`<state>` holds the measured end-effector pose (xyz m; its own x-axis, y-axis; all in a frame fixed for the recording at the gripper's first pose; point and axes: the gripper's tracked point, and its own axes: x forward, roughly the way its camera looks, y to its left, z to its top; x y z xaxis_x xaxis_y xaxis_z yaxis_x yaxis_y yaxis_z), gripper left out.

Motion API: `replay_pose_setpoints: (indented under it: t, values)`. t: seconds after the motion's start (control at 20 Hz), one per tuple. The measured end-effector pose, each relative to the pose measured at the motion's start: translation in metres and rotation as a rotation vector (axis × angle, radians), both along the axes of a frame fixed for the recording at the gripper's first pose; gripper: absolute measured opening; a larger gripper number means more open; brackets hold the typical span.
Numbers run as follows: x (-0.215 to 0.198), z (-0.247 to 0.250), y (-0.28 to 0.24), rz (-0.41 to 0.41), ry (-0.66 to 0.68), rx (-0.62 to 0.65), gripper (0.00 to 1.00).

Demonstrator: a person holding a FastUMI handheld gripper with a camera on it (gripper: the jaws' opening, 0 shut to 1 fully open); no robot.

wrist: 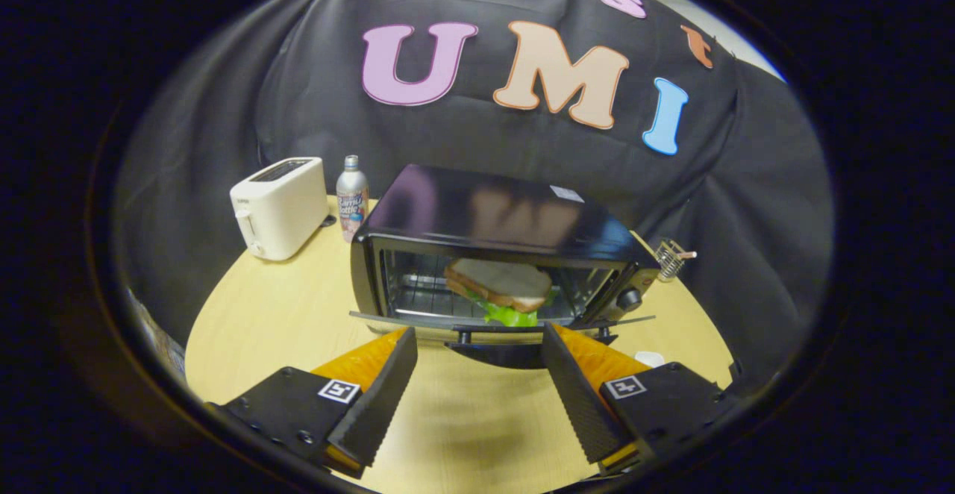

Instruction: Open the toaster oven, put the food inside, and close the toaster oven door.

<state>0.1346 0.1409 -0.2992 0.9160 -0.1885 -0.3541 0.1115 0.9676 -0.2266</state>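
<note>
I see the sandwich lying inside the toaster oven, on the wire rack, with green lettuce hanging out of its near edge toward the opening. The bread sits toward the right half of the cavity. The oven door is dropped fully open and lies roughly flat, its dark handle jutting toward me, just ahead of my fingers. The oven's knobs sit on the panel at its right end.

My gripper hangs just in front of that door with its fingers spread wide apart and nothing between them (only bare tabletop shows in the gap). The fingertips reach about level with the door's front edge, one to each side of the handle; I cannot tell whether they touch it.

The oven stands on a round, pale wooden table. To its left stands a silver bottle, just beside the oven's rear corner, and further left a white pop-up toaster. Beyond the oven's right end I make out a small wire basket, and a small white object lies on the table near my right finger.
</note>
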Motion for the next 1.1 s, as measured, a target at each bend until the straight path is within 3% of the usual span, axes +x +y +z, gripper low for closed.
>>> replay_pose_setpoints:
  t: [0.35, 0.6, 0.85, 1.1]
  values:
    - [0.036, 0.023, -0.001, -0.013, -0.098, 0.132, 1.00]
    - [0.054, 0.028, -0.016, -0.040, -0.124, 0.115, 1.00]
    - [0.065, 0.039, -0.007, -0.001, -0.155, 0.181, 0.99]
    - [0.065, 0.106, -0.013, 0.018, -0.227, 0.163, 0.98]
